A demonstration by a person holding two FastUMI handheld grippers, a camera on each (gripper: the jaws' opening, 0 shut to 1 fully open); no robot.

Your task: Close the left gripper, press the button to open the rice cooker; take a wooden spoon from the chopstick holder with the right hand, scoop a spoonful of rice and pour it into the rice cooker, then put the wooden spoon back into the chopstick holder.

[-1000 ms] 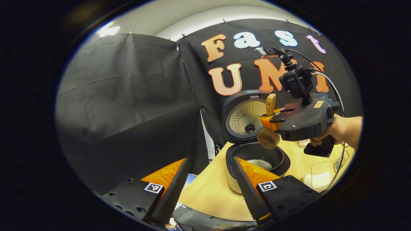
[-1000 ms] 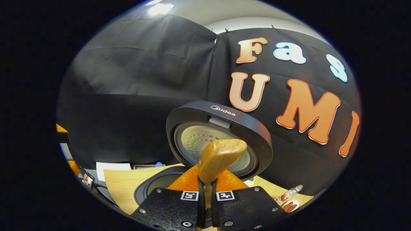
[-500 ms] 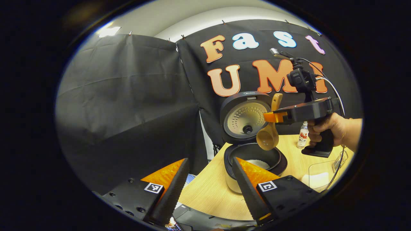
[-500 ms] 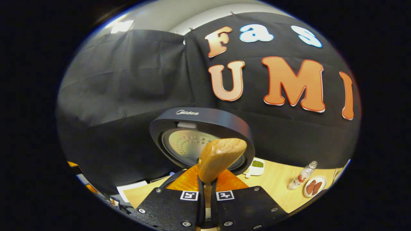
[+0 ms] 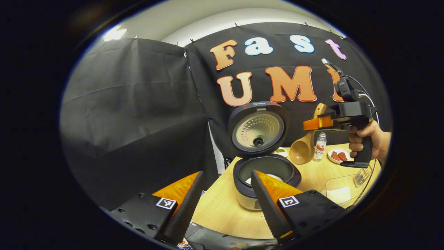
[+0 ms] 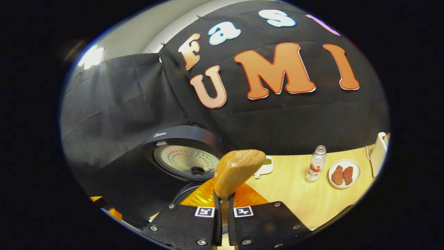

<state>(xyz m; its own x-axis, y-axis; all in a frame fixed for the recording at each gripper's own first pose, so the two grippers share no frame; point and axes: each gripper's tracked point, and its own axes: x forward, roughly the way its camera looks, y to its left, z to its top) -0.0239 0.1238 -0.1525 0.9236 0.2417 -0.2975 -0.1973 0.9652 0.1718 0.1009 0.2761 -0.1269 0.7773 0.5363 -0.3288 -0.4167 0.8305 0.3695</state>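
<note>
The rice cooker (image 5: pixel 264 173) stands on the wooden table with its lid (image 5: pixel 257 129) raised; white rice (image 5: pixel 274 177) lies in its pot. In the left gripper view my left gripper (image 5: pixel 224 194) hangs open in front of the cooker, nothing between its fingers. My right gripper (image 5: pixel 314 123), held by a hand (image 5: pixel 367 139), is up to the right of the cooker, shut on the wooden spoon (image 5: pixel 302 149), whose bowl hangs down. In the right gripper view the spoon's handle end (image 6: pixel 237 170) sticks up between the shut fingers of my right gripper (image 6: pixel 223 208), with the cooker lid (image 6: pixel 184 156) to the left.
A small bottle (image 6: pixel 315 168), a plate with red pieces (image 6: pixel 344 173) and a white dish with green bits (image 6: pixel 265 166) sit on the table (image 6: pixel 295 198) behind. A clear container (image 5: pixel 341 191) and a wire rack (image 5: pixel 362 177) stand at the right.
My right gripper has carried the spoon from above the cooker pot off to the right and turned level; the spoon's bowl now hangs beside the lid. The left gripper has hardly moved.
</note>
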